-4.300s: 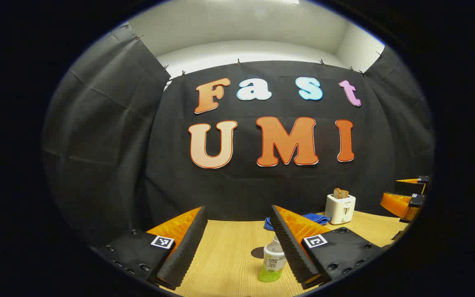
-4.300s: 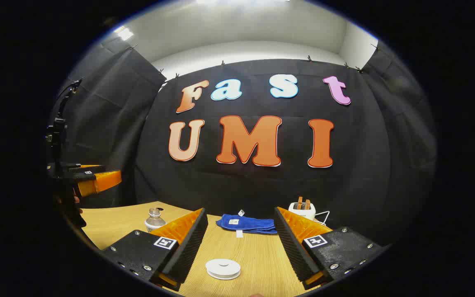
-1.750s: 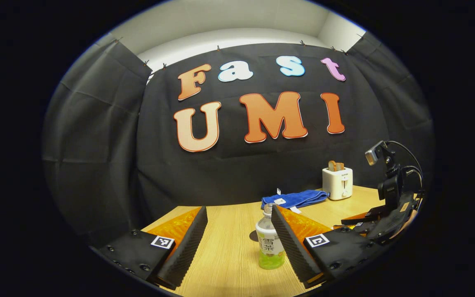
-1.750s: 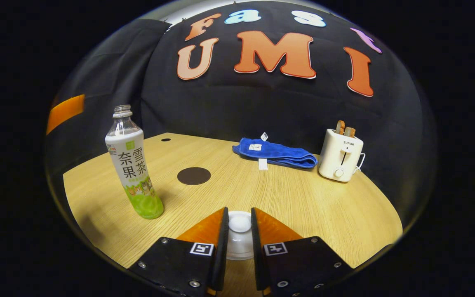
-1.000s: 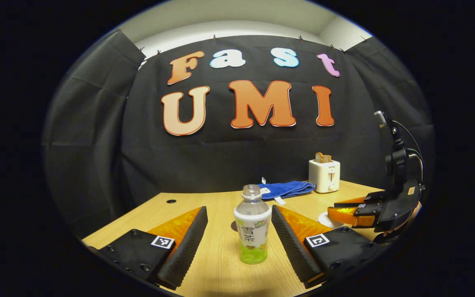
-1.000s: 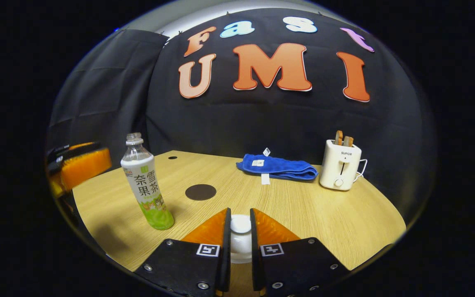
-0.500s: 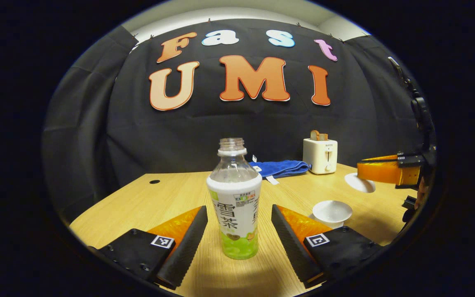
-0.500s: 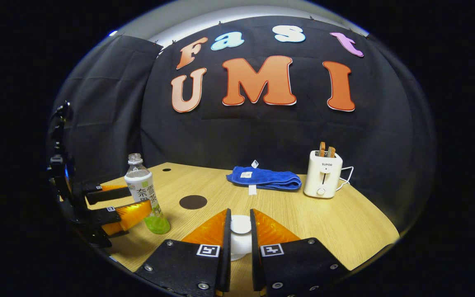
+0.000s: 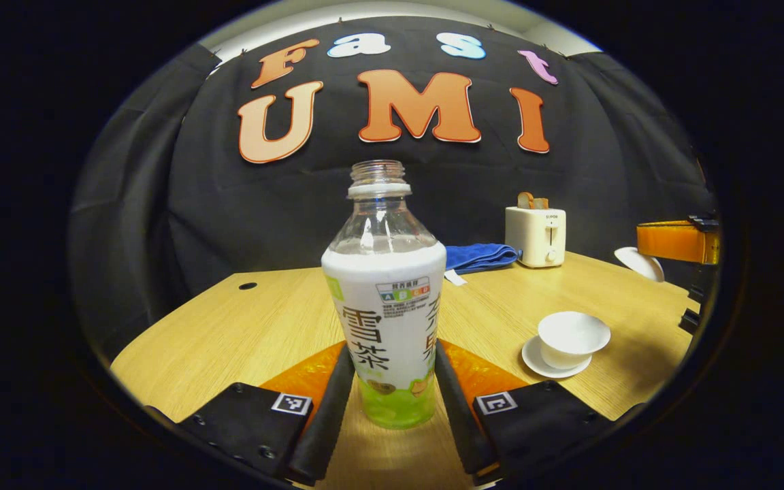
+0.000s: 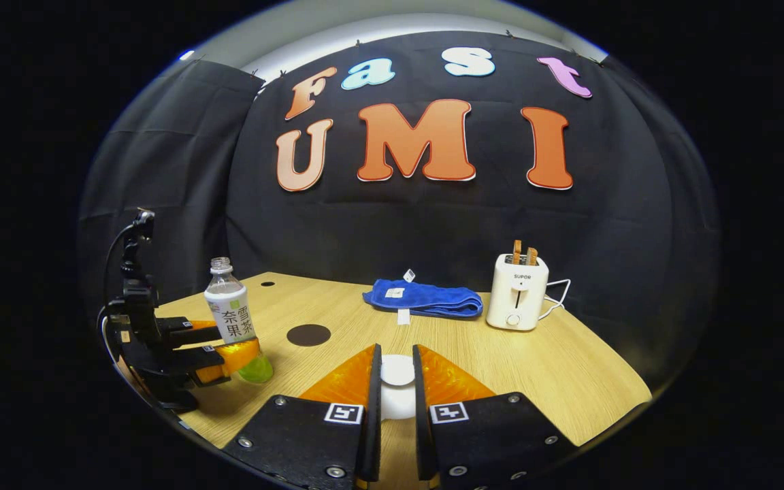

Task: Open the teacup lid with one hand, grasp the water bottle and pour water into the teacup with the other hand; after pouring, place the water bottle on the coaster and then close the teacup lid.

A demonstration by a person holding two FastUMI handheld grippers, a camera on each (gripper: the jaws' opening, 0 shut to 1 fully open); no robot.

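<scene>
A wooden table (image 9: 263,327) stands in a black-curtained booth. In the left gripper view, the left gripper (image 9: 386,401) has its two fingers pressed against either side of an uncapped water bottle (image 9: 385,306), low on its body, grasping it. The bottle stands upright on the table, with a white label and a green base. To its right, near the table's near edge, an open white teacup (image 9: 572,337) sits on a white saucer (image 9: 535,357). Farther right, above the table, the teacup lid (image 9: 639,263) is held up by the other gripper.

In the right gripper view, the right gripper (image 10: 397,401) is clenched on the knob of the white lid (image 10: 397,391), both fingers pressing it. At the left of that view, the left gripper (image 10: 218,347) clasps the bottle (image 10: 231,316). A dark round coaster (image 10: 308,335) lies on the table just right of the bottle. At the far side lie a folded blue towel (image 10: 422,299) and, to its right, a white toaster (image 10: 516,292) holding bread slices.
</scene>
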